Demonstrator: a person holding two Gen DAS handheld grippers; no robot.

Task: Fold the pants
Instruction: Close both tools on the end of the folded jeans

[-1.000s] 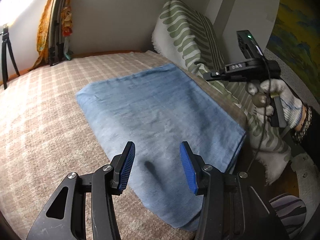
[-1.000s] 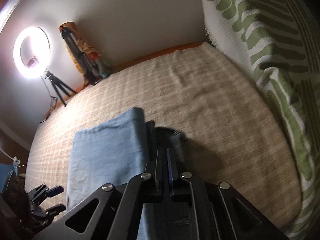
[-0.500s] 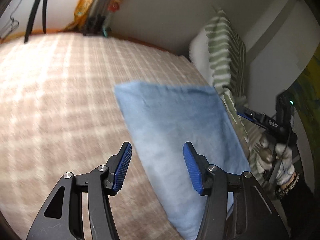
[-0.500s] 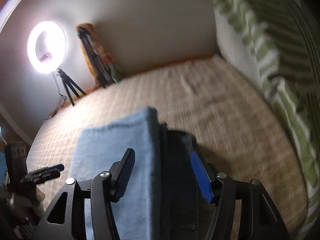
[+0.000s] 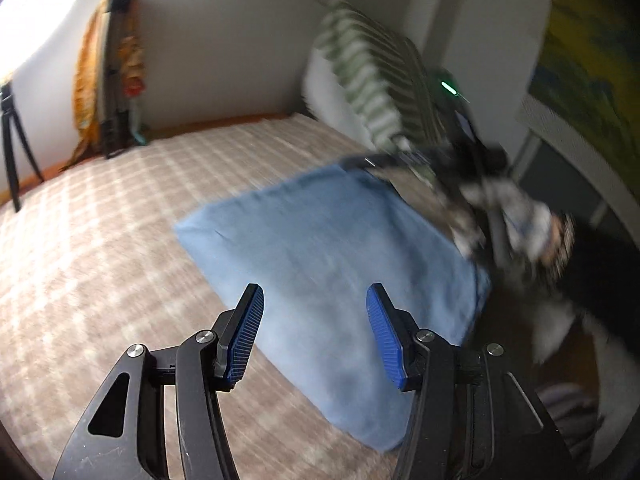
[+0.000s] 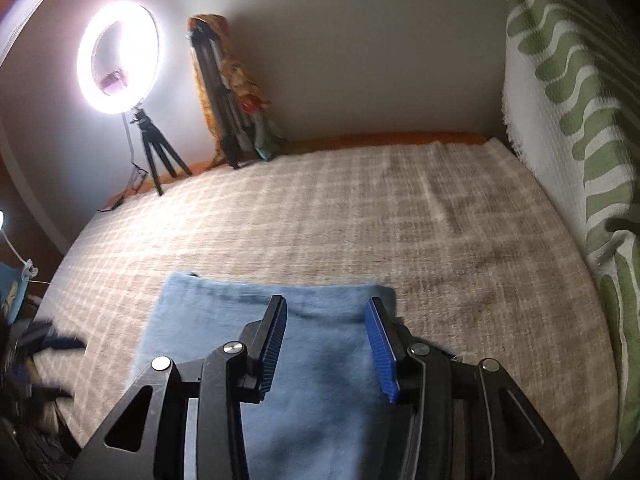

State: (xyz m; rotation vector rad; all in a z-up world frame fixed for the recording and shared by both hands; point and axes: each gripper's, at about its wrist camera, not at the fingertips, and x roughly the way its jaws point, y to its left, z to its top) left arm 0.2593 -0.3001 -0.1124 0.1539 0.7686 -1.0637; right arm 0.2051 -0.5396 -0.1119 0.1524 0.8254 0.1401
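Note:
The light blue pants [image 5: 328, 256] lie folded into a flat rectangle on the checked bed cover [image 5: 100, 248]. My left gripper [image 5: 314, 334] is open and empty, hovering above the pants' near edge. My right gripper [image 6: 326, 346] is open and empty, just above the other end of the folded pants [image 6: 312, 364]. In the left wrist view the right gripper [image 5: 452, 160] shows blurred beyond the pants' far right corner. The left gripper [image 6: 44, 344] appears blurred at the left edge of the right wrist view.
A green-striped white pillow [image 6: 572, 120] lines the bed's right side and also shows in the left wrist view [image 5: 368, 76]. A lit ring light on a tripod [image 6: 120, 56] and folded stands with orange cloth [image 6: 228, 92] stand against the far wall.
My right gripper was shut on the pants' edge a second ago; it has opened, let go and drawn back. The pants now lie flat. My left gripper stayed open and swung about.

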